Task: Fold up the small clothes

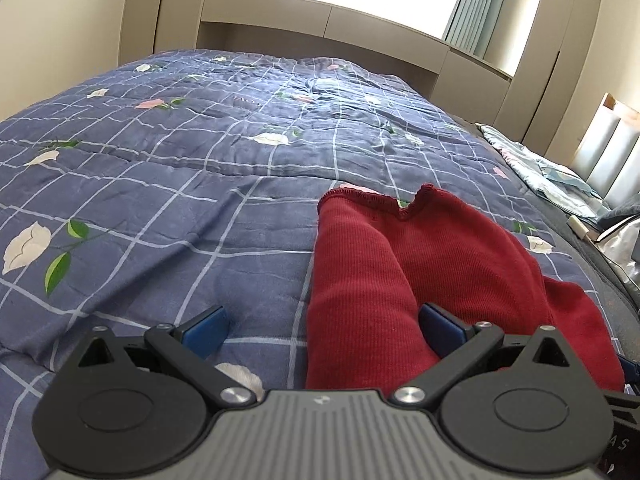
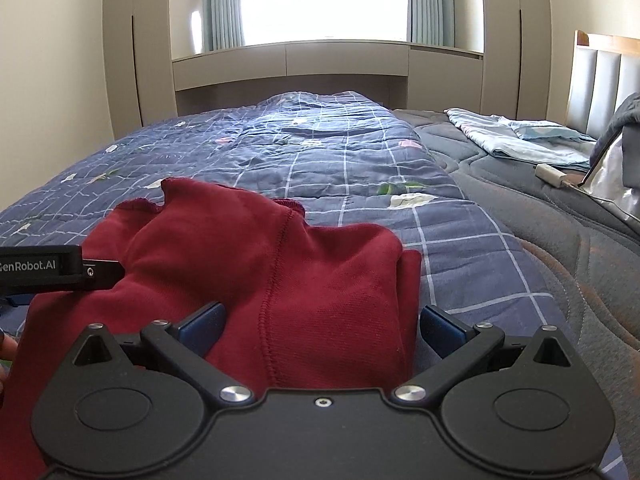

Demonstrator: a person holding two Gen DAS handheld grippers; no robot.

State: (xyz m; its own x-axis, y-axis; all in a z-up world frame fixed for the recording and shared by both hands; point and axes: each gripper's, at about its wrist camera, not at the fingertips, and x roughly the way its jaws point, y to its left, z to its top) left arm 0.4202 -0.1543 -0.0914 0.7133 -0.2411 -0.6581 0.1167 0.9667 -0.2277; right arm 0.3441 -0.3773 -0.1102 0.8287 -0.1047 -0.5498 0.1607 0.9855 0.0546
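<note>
A dark red knit garment (image 1: 420, 272) lies bunched on the blue checked quilt (image 1: 180, 184). In the left wrist view my left gripper (image 1: 322, 326) is open, its blue pads wide apart astride the garment's left fold, low over the quilt. In the right wrist view the same red garment (image 2: 272, 276) fills the foreground. My right gripper (image 2: 320, 326) is open too, with the garment's right part lying between its blue pads. The left gripper's black body (image 2: 56, 268) shows at the left edge over the cloth.
The quilt (image 2: 320, 152) covers most of the bed. A grey mattress pad (image 2: 560, 248) is bare on the right, with folded pale blue bedding (image 2: 516, 140), a small white box (image 2: 550, 172) and a padded headboard (image 2: 600, 80). Beige cabinets and a bright window stand behind.
</note>
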